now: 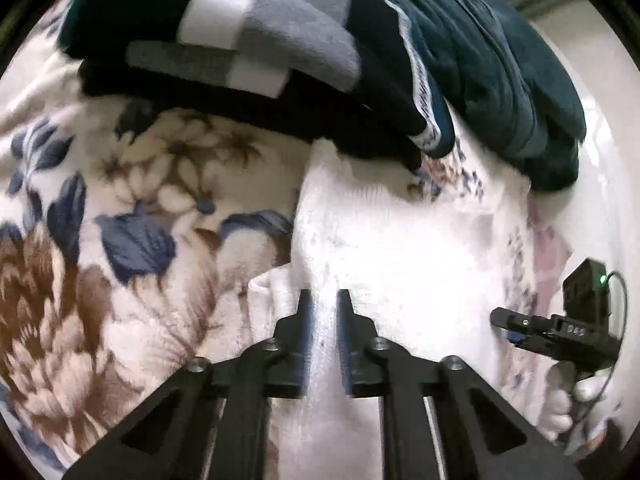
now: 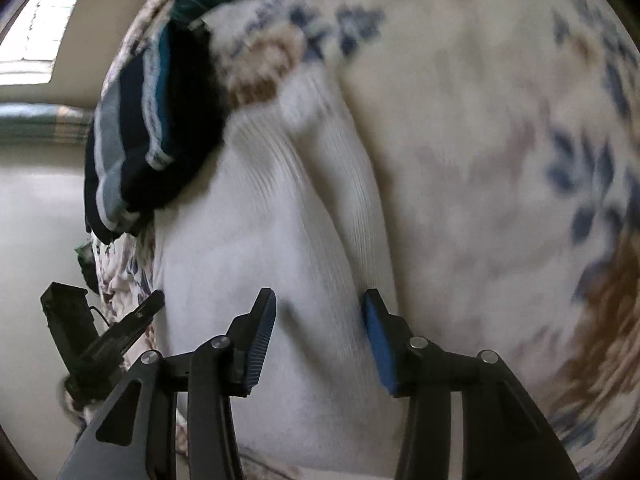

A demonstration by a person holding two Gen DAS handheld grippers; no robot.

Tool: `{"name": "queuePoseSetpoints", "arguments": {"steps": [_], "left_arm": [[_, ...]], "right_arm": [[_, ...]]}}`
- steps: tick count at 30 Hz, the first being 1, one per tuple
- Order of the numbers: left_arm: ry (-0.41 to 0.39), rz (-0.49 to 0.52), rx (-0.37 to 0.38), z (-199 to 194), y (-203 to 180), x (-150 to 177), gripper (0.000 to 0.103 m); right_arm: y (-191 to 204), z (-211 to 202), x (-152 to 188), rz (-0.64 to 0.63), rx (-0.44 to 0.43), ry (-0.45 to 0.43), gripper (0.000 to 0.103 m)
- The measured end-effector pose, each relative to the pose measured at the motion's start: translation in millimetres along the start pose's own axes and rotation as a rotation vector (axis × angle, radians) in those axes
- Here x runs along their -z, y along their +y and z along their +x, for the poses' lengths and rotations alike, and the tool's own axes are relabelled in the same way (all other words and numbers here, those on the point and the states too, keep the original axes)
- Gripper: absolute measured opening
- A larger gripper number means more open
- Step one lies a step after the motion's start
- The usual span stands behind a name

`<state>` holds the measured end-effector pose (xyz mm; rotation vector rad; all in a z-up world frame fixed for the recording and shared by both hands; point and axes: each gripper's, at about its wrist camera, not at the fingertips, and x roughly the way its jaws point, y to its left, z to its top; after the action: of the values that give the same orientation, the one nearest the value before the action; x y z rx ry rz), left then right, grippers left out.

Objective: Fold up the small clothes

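Note:
A white ribbed garment (image 1: 400,240) lies on a floral blanket (image 1: 120,240). My left gripper (image 1: 325,300) is shut on a fold of the white garment, which runs between its fingers. The right gripper shows at the right of the left wrist view (image 1: 500,318), beside the garment. In the right wrist view the white garment (image 2: 272,220) fills the middle. My right gripper (image 2: 320,304) is open, its blue pads (image 2: 376,328) spread over the cloth without pinching it. The left gripper (image 2: 158,300) shows at the lower left there.
A stack of folded dark clothes, navy, grey and white (image 1: 260,40), and a teal garment (image 1: 500,60), lie at the far side of the blanket. They also show in the right wrist view (image 2: 152,128). The bed edge and pale floor (image 2: 36,240) are to the left.

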<state>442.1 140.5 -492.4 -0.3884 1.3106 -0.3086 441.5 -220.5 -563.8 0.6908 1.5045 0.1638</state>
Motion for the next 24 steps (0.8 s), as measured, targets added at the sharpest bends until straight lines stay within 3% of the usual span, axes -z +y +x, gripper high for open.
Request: {"name": "queuePoseSetpoints", "arguments": {"steps": [1,2,6,11,12,13,14,15,16,17,20,24], "left_arm": [[-0.017,0.017,-0.025,-1,-1,0,0.008],[-0.024,0.013,-0.033,-2,2,-3,0.007],[-0.021,-0.034,-0.063,5,22,-8,0.007],[-0.002,-0.043,-0.037,-1,21,-4,0.009],[-0.006,-0.079,0.005,-6,23,-4,0.012],[-0.011,-0.107,0.046,-10,25,-4,0.012],[-0.02,-0.143,0.093,-15,31,-3,0.023],[-0.027,-0.157,0.113,-18,36,-1,0.04],[-0.033,-0.17,0.13,-19,40,1,0.049],[-0.034,-0.193,0.152,-17,45,5,0.062],[0.042,-0.3,0.284,6,64,20,0.062],[0.079,-0.316,0.339,25,59,30,0.065]], "right_arm": [[1,2,3,-0.007,-0.007,-0.008,0.017],[3,0,7,-0.025,0.004,-0.044,0.013],[-4,-14,11,0.002,0.054,-0.14,0.008],[-6,-7,9,0.022,0.03,-0.096,0.009],[-7,-8,6,0.034,0.005,-0.072,0.014],[-7,-8,3,0.043,-0.01,-0.057,0.026],[-12,-13,1,0.055,-0.043,-0.042,0.035],[-16,-17,0,0.058,-0.064,-0.053,0.052],[-21,-22,-1,0.059,-0.076,-0.063,0.064],[-26,-23,-1,0.057,-0.099,-0.066,0.067],[-43,-12,0,0.049,-0.208,0.0,0.075],[-47,26,9,0.012,-0.313,0.13,0.075]]}}
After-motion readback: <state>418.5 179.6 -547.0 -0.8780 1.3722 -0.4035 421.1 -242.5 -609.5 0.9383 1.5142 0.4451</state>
